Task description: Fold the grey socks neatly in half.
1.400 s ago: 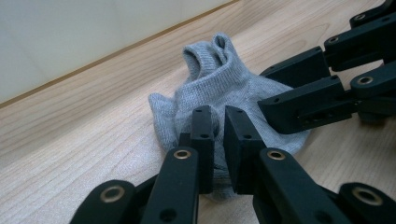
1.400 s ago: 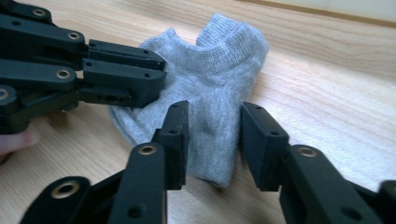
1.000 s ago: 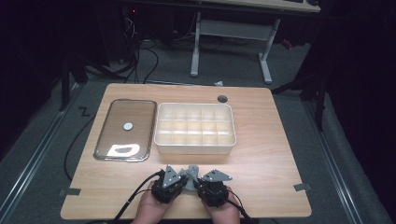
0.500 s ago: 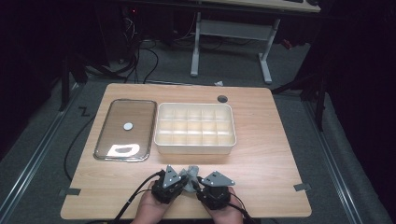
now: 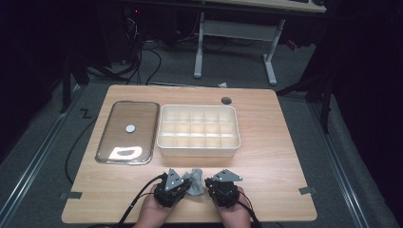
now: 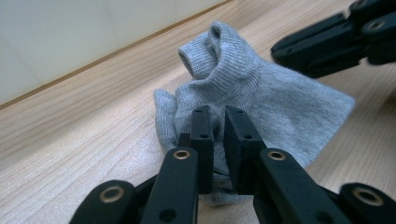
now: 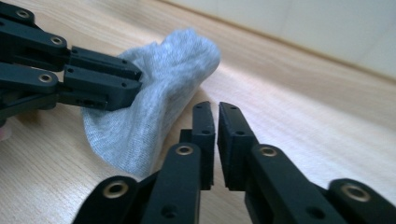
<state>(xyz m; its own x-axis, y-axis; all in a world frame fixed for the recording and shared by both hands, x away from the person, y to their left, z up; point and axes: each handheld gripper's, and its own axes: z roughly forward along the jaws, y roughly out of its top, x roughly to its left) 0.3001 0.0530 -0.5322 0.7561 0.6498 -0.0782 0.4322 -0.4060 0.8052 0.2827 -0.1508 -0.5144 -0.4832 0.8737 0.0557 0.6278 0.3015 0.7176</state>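
Observation:
A crumpled grey sock (image 5: 194, 183) lies on the wooden table (image 5: 266, 161) near its front edge, between the two hand-held grippers. My left gripper (image 6: 217, 114) is shut on a fold of the sock (image 6: 261, 93), with fabric showing between its jaws. Seen from the high view, this left gripper (image 5: 184, 186) sits at the sock's left side. My right gripper (image 7: 216, 109) has just closed; its jaws stand together with nothing between them, just right of the sock (image 7: 159, 93). In the high view the right gripper (image 5: 210, 186) is beside the sock's right edge.
A white compartment box (image 5: 197, 148) stands at mid-table beyond the sock. Left of it lies a shiny metal tray (image 5: 127, 154) with a small white disc (image 5: 130, 128) on it. A dark round hole (image 5: 226, 100) marks the far edge. The table's right half is bare wood.
The right gripper has edged slightly to the right. The left gripper and the sock have kept still.

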